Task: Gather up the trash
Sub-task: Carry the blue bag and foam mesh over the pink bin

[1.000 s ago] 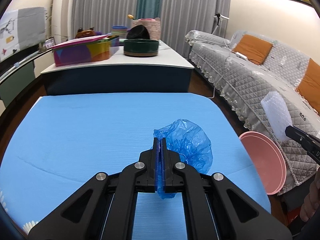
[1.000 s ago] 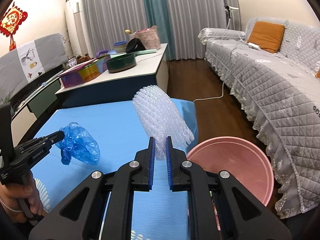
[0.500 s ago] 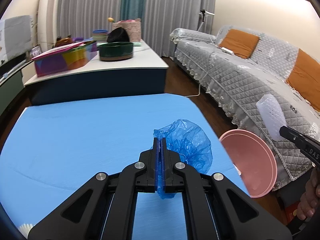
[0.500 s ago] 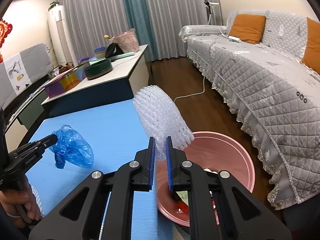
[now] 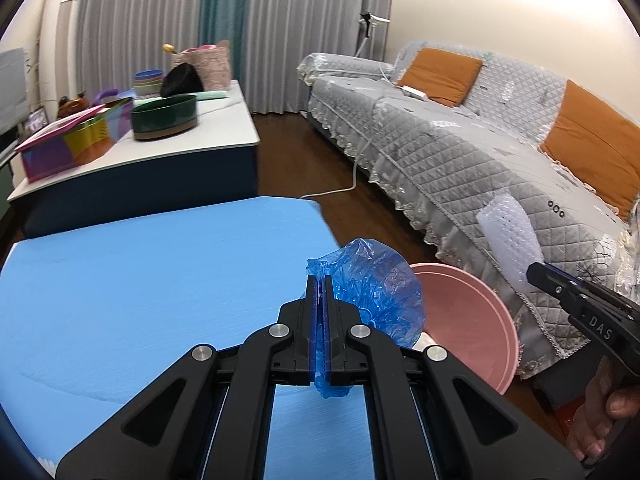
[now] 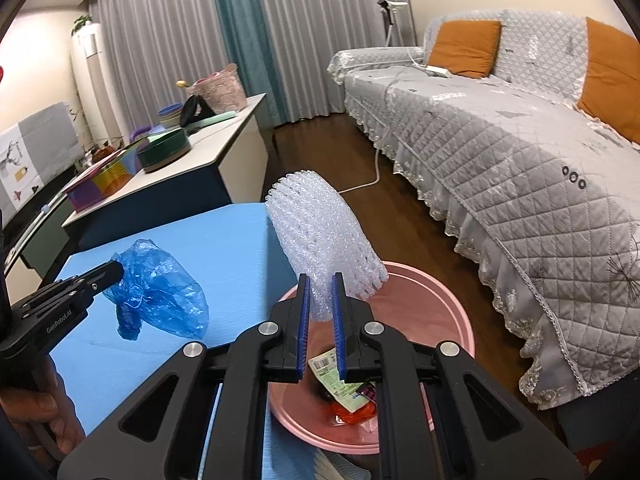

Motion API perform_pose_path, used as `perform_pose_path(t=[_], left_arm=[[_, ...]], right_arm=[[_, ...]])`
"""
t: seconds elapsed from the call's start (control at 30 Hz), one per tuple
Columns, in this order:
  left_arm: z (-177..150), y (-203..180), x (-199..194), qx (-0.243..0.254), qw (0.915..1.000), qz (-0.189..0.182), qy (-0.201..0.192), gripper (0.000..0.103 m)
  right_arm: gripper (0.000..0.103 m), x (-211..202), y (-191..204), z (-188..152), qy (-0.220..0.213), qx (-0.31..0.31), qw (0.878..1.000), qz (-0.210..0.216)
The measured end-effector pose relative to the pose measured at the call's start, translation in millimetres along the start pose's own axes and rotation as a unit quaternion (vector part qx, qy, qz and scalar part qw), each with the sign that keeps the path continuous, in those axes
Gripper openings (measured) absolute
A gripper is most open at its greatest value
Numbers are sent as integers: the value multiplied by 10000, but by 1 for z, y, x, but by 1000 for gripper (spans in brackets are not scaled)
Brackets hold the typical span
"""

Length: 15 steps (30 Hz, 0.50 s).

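— Where do we have the trash?
— Our left gripper (image 5: 319,280) has its jaws pinched tight on the blue bag (image 5: 376,292), held off the blue worktop (image 5: 140,280) at its edge by the pink bin (image 6: 432,300).
— And the right?
— Our right gripper (image 6: 320,280) clamps the bubble wrap (image 6: 320,232) upright above that bin, wrappers (image 6: 340,388) lying inside.

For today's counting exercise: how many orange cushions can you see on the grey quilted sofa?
2. One orange cushion leans against the backrest at the far end of the grey quilted sofa; the other orange cushion sits nearer, at the right edge. More may lie out of view.
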State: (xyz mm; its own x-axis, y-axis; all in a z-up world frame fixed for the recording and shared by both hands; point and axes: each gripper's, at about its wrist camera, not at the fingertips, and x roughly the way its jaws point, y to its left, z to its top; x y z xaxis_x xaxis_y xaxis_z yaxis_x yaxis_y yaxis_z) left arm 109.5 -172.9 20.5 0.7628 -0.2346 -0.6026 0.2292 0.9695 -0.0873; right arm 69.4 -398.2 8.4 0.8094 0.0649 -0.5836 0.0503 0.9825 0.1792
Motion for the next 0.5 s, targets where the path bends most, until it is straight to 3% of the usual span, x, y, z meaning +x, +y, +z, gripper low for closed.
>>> perform_pose_path(t=[0.5], left_arm=[[3, -51, 38, 288, 9983, -404, 308, 2]], right_arm=[[12, 13, -32, 1, 139, 290, 9991, -262]])
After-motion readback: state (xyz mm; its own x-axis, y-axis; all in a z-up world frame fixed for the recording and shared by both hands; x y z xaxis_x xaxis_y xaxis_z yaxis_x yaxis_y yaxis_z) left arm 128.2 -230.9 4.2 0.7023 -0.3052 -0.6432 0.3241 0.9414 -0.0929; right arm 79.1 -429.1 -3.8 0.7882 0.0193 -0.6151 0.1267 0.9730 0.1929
